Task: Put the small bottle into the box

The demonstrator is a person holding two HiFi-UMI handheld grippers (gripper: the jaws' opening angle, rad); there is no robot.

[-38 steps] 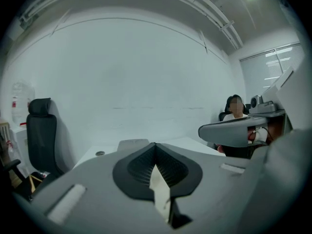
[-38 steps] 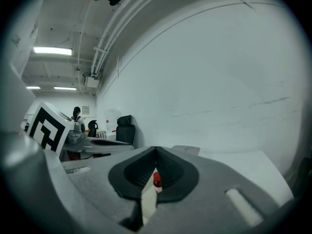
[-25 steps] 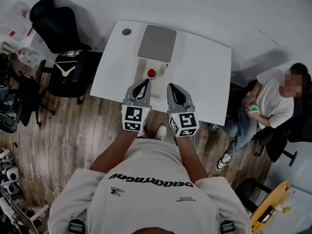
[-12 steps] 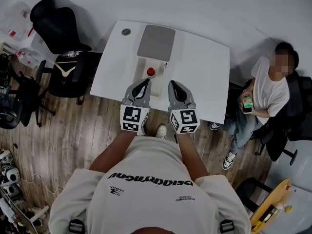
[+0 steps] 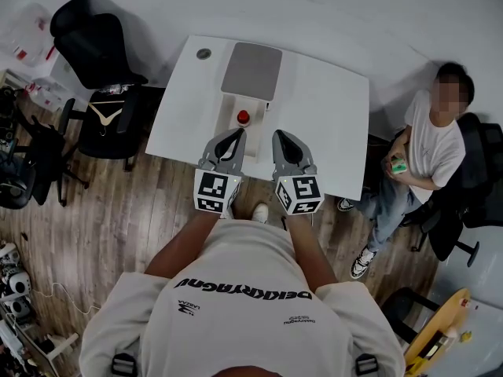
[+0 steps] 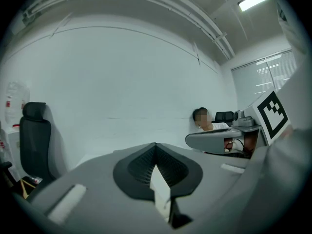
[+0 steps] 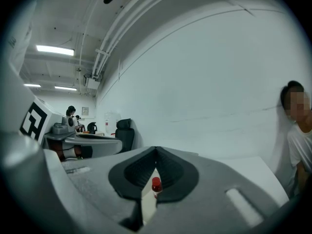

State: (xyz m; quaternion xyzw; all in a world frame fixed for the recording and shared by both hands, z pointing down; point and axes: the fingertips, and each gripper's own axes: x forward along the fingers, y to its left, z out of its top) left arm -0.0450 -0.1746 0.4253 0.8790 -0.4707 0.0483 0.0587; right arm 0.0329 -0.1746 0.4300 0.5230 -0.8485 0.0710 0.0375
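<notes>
two hand-held grippers hover side by side over the near edge of a white table (image 5: 330, 124), both pointing almost level toward its middle. the left gripper (image 5: 235, 134) has its jaws pressed together and holds nothing; in its own view only a sliver of white shows through the slit under the meeting tips. the right gripper (image 5: 280, 137) is closed and empty in the same way, and the slit in its own view frames a red cap.

that cap belongs to the small bottle (image 5: 244, 117), which stands upright just beyond the two tips, between their lines of aim, and touches neither. it stands within the outline of a low white shape that is joined at its far side to a grey panel (image 5: 251, 69). together these seem to be the box (image 5: 229, 100) with its lid laid back.

from above it is not clear whether the bottle stands inside the white part or on the table against it. if it is inside, it already lies as the task wants. if it is outside, the lift into the box is left to do. a seated person (image 5: 428, 151) is at the right, away from the table.
</notes>
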